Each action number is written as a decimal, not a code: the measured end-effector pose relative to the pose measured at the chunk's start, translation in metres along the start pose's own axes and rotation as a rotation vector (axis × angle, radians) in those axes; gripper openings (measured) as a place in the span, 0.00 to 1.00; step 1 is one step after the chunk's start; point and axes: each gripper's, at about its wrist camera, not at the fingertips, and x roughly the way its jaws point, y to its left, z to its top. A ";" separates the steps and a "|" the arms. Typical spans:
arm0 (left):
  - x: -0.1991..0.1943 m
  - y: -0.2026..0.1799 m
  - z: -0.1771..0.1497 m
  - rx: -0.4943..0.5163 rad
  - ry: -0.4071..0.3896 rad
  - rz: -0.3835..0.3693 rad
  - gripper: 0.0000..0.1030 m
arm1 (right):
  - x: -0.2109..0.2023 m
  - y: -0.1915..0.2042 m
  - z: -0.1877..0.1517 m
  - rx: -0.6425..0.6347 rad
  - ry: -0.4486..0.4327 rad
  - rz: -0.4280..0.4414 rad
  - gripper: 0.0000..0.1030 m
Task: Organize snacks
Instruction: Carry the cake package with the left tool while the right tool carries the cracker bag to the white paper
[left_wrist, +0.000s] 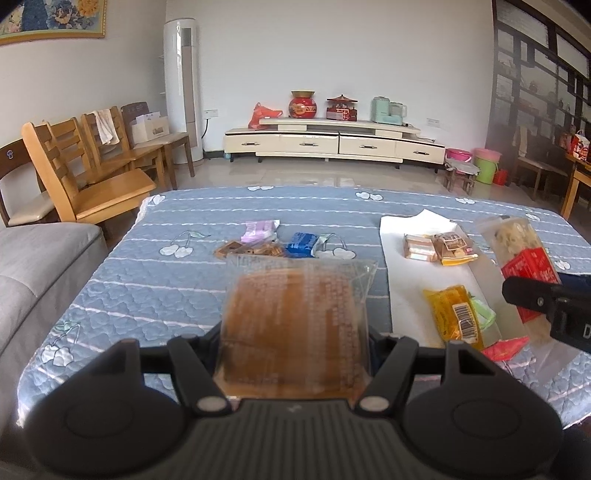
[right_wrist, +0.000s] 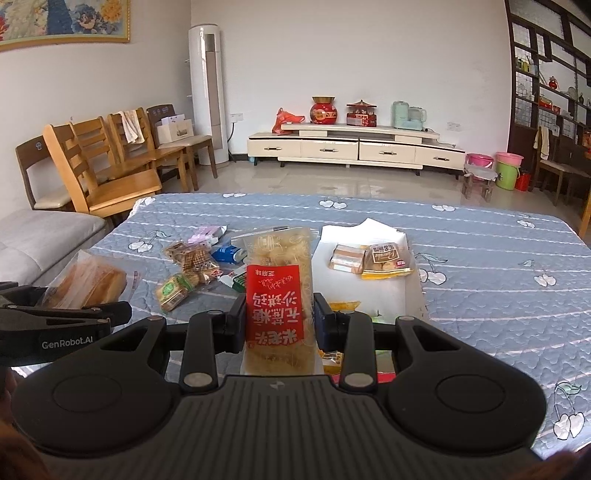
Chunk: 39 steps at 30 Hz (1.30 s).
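Observation:
My left gripper (left_wrist: 295, 343) is shut on a clear-wrapped brown cake packet (left_wrist: 295, 317), held up over the blue quilted table (left_wrist: 147, 280); the packet hides most of both fingers. My right gripper (right_wrist: 279, 325) is shut on a long clear snack packet with a red label (right_wrist: 277, 295), held above the left edge of a white sheet (right_wrist: 399, 295). In the left wrist view that packet (left_wrist: 528, 258) and the right gripper (left_wrist: 524, 295) show at the right edge. In the right wrist view the left gripper (right_wrist: 110, 312) and the cake packet (right_wrist: 88, 282) are at the left.
On the white sheet (left_wrist: 406, 288) lie a brown-wrapped snack (left_wrist: 419, 247), a yellow-brown bag (left_wrist: 454, 247), a yellow packet (left_wrist: 454, 314) and a red packet (left_wrist: 504, 349). Loose snacks lie left of it: biscuits (right_wrist: 192, 258), a green packet (right_wrist: 171, 291), a blue one (right_wrist: 227, 254). Wooden chairs (left_wrist: 92, 177) stand far left.

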 end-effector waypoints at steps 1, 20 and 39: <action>0.000 -0.001 0.000 0.002 -0.001 -0.002 0.66 | 0.000 0.001 0.000 0.000 -0.001 -0.002 0.42; 0.005 -0.016 0.003 0.030 -0.005 -0.039 0.66 | -0.003 -0.004 0.000 0.027 -0.015 -0.065 0.42; 0.021 -0.045 0.012 0.071 -0.005 -0.101 0.66 | 0.000 -0.008 -0.004 0.092 -0.001 -0.150 0.42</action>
